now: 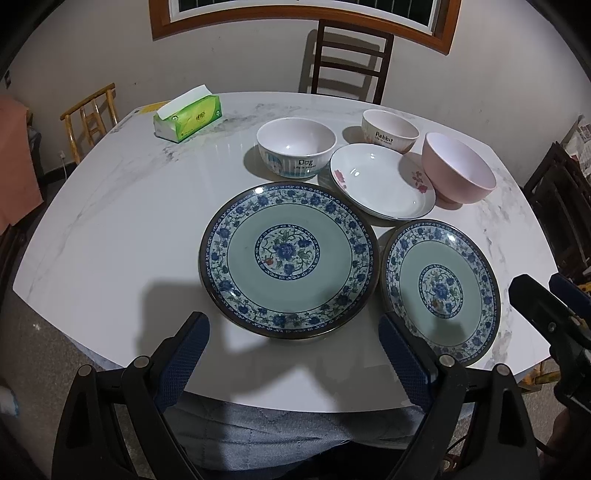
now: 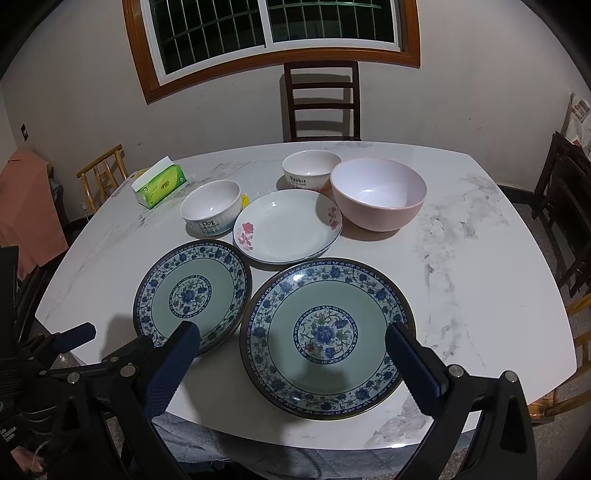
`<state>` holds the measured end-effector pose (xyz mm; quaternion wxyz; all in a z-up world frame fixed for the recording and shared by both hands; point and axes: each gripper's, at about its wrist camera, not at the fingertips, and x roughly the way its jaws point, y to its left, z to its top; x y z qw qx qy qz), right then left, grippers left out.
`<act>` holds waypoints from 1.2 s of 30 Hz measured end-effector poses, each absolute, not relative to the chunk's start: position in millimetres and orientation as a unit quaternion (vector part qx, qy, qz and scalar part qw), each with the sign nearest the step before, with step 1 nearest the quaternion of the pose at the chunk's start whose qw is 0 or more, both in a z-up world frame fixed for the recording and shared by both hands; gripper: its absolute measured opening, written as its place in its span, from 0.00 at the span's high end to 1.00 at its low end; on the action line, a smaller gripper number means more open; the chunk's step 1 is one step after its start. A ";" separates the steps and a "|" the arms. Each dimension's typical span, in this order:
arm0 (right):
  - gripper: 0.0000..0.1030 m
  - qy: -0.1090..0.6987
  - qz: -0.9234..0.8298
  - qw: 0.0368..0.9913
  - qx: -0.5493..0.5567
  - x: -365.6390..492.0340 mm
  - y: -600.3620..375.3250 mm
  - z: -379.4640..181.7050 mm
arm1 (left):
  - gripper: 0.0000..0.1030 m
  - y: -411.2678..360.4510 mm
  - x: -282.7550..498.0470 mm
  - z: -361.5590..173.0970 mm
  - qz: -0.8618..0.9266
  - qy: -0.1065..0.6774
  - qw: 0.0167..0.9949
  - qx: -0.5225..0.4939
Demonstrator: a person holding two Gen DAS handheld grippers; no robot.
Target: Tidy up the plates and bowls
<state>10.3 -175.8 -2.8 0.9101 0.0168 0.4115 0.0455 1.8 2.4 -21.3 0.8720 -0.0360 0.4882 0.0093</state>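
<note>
My left claw (image 1: 293,354) is released, its 2 blue-padded fingers (image 1: 183,363) spread wide and holding nothing, poised over the near edge of the table (image 1: 110,229). My right claw (image 2: 291,363) is likewise released and empty, fingers (image 2: 171,373) wide apart over the same edge.

Nearest, just ahead of the left claw and between its fingers, lies the left plate (image 1: 288,258), blue floral rim, green centre, flat on the table. Just ahead of the right claw, between its fingers, lies the right plate (image 2: 327,338), same pattern. The 2 plates sit side by side, rims just beside each other; I cannot tell whether they touch.

Beyond both plates is the white dish (image 2: 288,225) with pink flowers, its near rim close to both blue rims.

Farther on are 3 bowls. The Dog bowl (image 1: 295,146) stands upright left of the dish, just beside it. The Rabbit bowl (image 2: 310,170) stands behind the dish. The pink bowl (image 2: 378,192) stands right of the dish, just beside the Rabbit bowl; whether they touch is unclear.

Far left of both claws, a green tissue pack (image 1: 188,116) lies near the table's back corner. Past the far edge stands a dark chair (image 2: 321,99) under a window (image 2: 271,29).
</note>
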 end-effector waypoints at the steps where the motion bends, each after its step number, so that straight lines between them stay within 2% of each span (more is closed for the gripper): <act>1: 0.00 0.412 0.046 0.910 0.017 10.5 -175.6 -3.1 | 0.12 2.5 1.5 -21.6 0.009 0.488 0.872 -0.036; 36: 0.00 0.412 0.050 0.910 0.012 9.9 -170.9 -2.7 | 0.12 2.3 0.8 -26.5 0.009 0.492 0.870 -0.031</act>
